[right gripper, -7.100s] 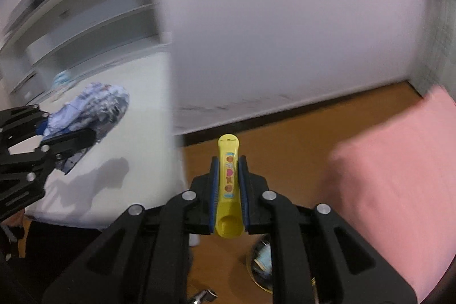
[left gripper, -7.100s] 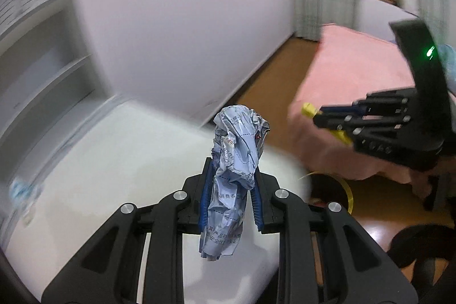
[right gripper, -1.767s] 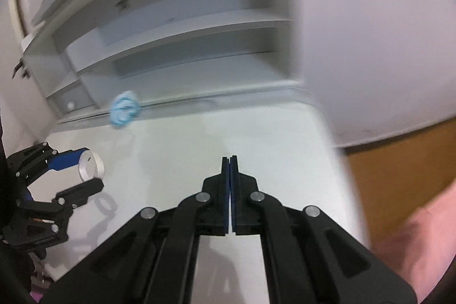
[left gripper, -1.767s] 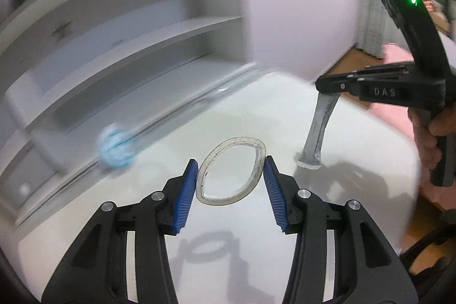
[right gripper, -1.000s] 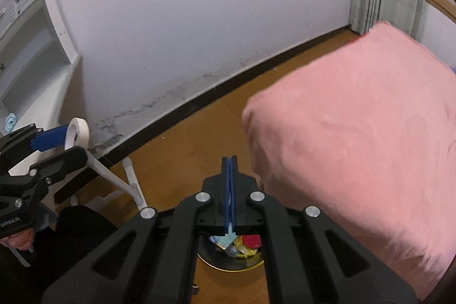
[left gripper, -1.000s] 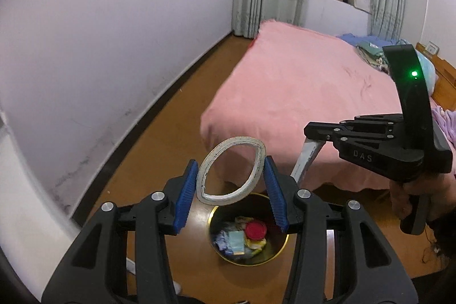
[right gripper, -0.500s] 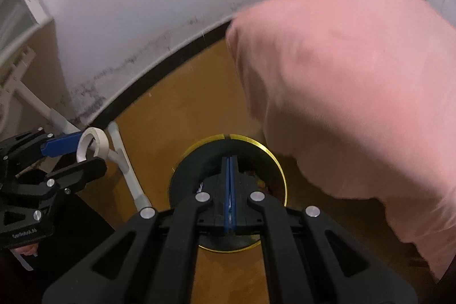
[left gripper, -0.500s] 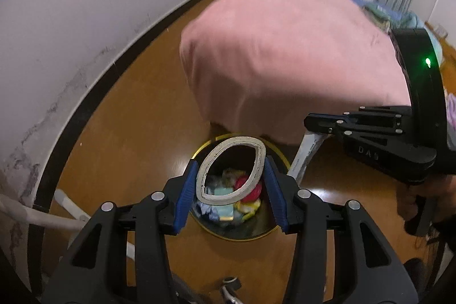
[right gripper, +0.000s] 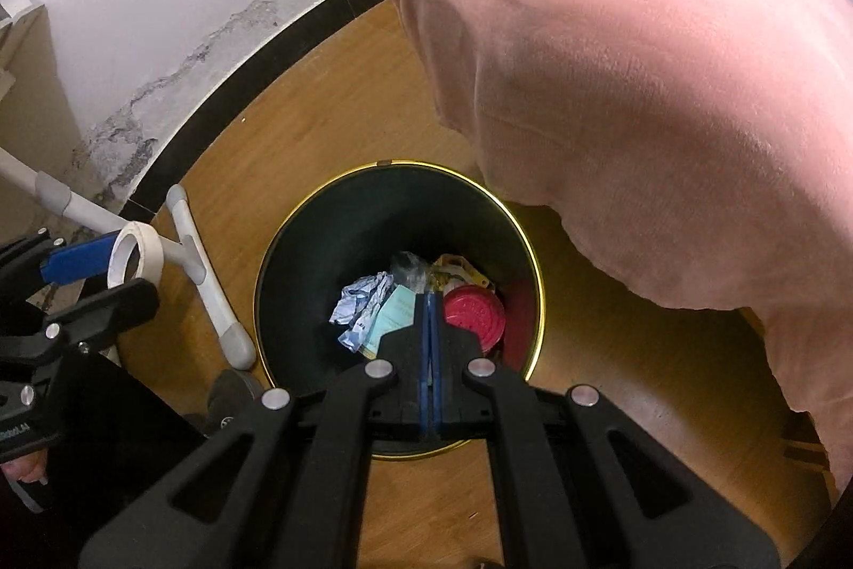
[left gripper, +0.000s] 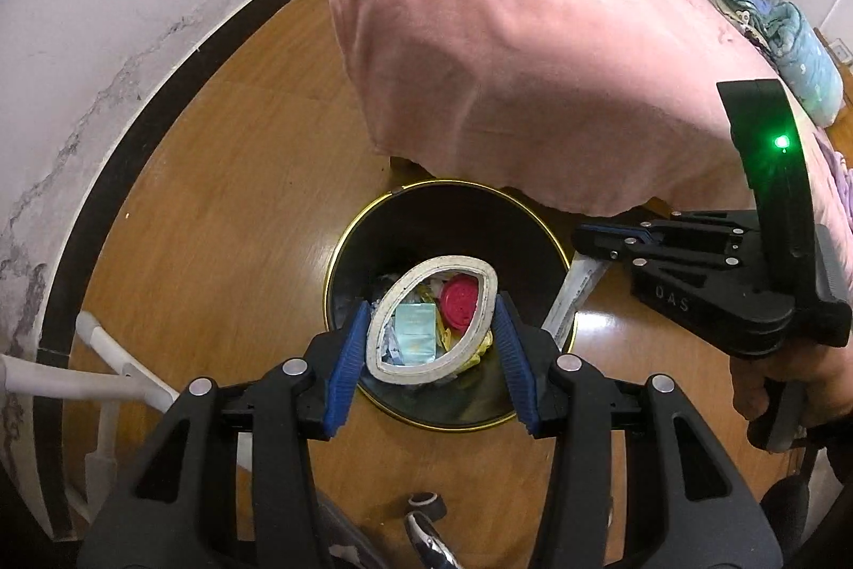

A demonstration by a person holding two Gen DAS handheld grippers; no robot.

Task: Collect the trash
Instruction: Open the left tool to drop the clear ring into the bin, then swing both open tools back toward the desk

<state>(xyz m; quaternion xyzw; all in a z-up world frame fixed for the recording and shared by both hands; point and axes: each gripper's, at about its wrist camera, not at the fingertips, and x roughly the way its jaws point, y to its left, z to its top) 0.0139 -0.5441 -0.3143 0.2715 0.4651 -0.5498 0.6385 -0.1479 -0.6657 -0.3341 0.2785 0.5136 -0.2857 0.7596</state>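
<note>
A black bin with a gold rim stands on the wooden floor against the bed. It holds a red lid, crumpled paper and a teal card. My left gripper hangs over the bin's near side, shut on a squashed white tape ring. From the right wrist view, the left gripper and its tape ring sit left of the bin. My right gripper points down into the bin, shut on a thin pale strip that hangs at the rim's right side.
A pink bedcover overhangs the bin's far right edge. White tubular frame legs lie on the floor left of the bin. A white wall with black skirting curves behind. A chair caster sits near the bin.
Both grippers have sunk toward the bin and tilted further down, so the bin looks larger and closer. The tape ring and the strip stay gripped as before.
</note>
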